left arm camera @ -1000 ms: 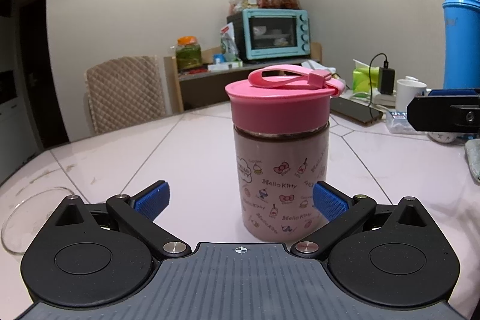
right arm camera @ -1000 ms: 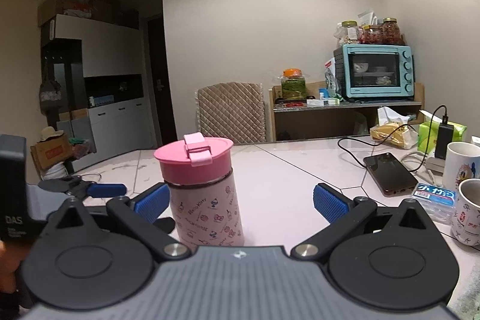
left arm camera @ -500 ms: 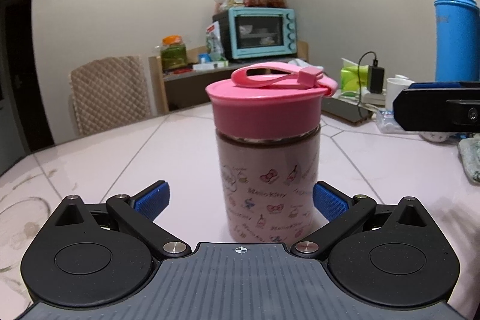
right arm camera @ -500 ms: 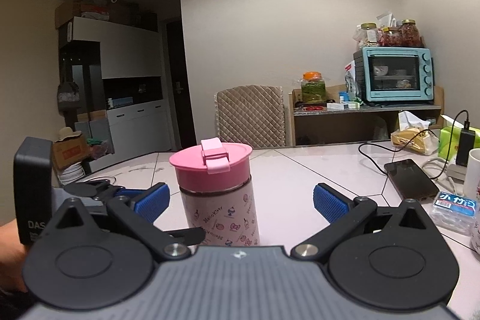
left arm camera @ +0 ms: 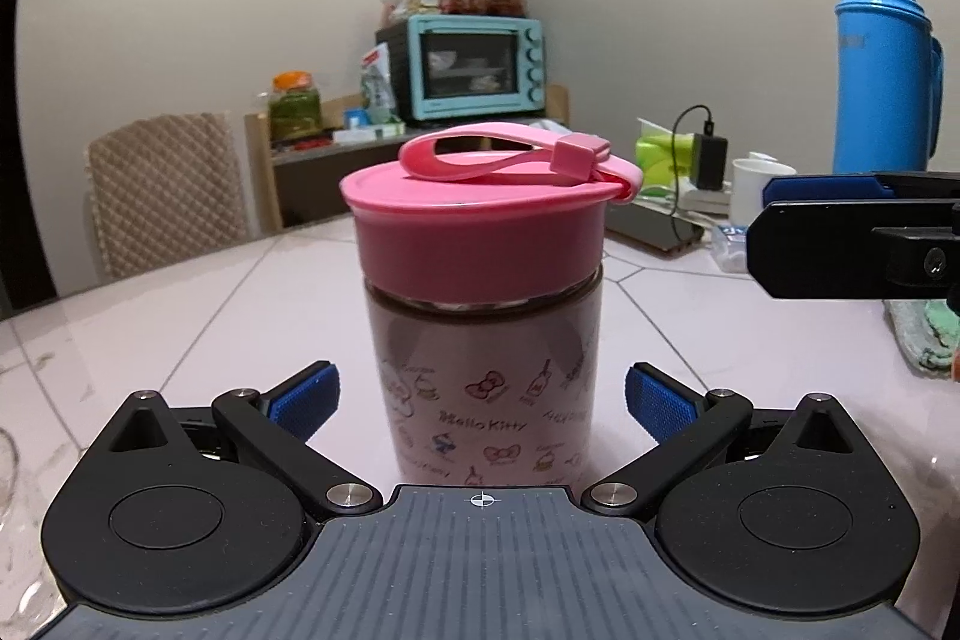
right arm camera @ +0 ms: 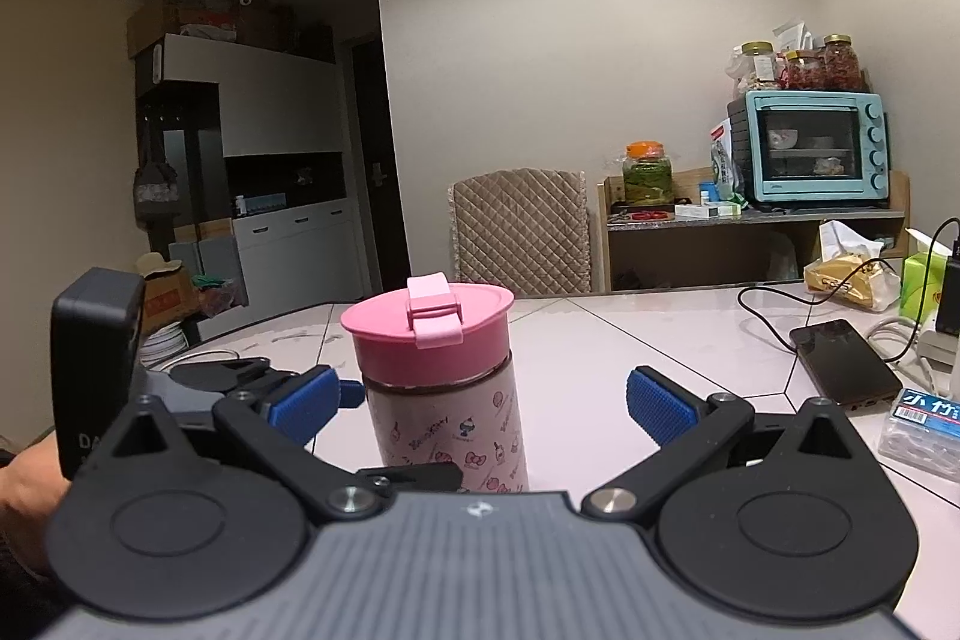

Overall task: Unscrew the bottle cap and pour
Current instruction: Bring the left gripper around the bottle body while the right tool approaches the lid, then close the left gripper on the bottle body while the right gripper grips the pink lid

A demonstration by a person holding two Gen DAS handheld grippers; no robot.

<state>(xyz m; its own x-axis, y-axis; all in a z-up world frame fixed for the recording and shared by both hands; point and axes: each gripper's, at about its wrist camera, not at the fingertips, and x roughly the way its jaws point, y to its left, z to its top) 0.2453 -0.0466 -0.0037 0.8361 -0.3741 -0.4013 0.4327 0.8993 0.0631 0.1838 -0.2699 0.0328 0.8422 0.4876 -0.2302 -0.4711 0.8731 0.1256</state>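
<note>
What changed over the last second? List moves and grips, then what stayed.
The left gripper closed in until its open jaws flank the bottle. The right gripper swung left toward it. Nothing gripped. The bottle stayed upright on the table, pink cap on.

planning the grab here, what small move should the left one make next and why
Probably close the left hand-held gripper on the bottle. Its open blue fingers already flank the bottle's body without touching, the pink cap is still on, and the right hand-held gripper is open, so nothing steadies the bottle yet.
</note>
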